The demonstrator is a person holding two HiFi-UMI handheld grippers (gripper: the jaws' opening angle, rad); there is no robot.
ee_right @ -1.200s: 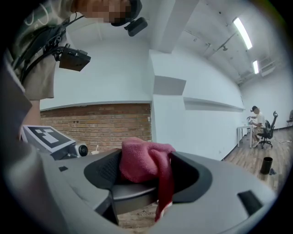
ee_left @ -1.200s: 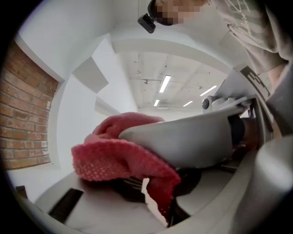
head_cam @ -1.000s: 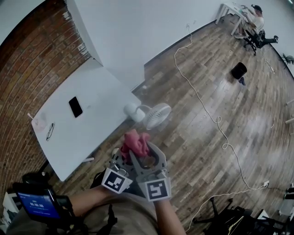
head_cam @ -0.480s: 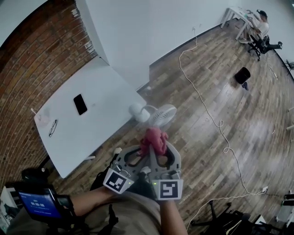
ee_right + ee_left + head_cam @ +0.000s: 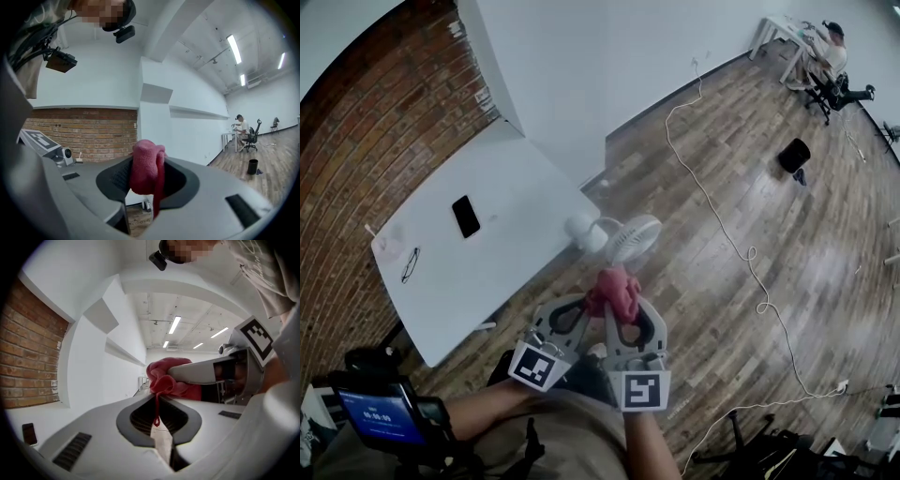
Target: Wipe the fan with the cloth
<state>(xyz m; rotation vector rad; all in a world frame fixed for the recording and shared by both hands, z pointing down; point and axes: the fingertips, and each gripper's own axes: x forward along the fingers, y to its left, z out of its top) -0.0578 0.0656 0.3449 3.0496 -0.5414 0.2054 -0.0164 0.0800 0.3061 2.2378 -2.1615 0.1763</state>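
Head view: left gripper (image 5: 594,306) has just shut its jaws on an edge of the cloth (image 5: 617,287); right gripper (image 5: 617,306), jaws just tightened, grips the bunch; fan (image 5: 634,236) stands farther off on the floor (image 5: 750,187) beside the worktop (image 5: 511,192); wiping not yet begun.

White counter (image 5: 516,234): black phone (image 5: 466,216) and glasses (image 5: 410,265) lie flat, well apart. Wood floor (image 5: 750,187): white cable (image 5: 727,230), black bin (image 5: 794,155). Fan (image 5: 623,239) at counter corner; its support unclear.
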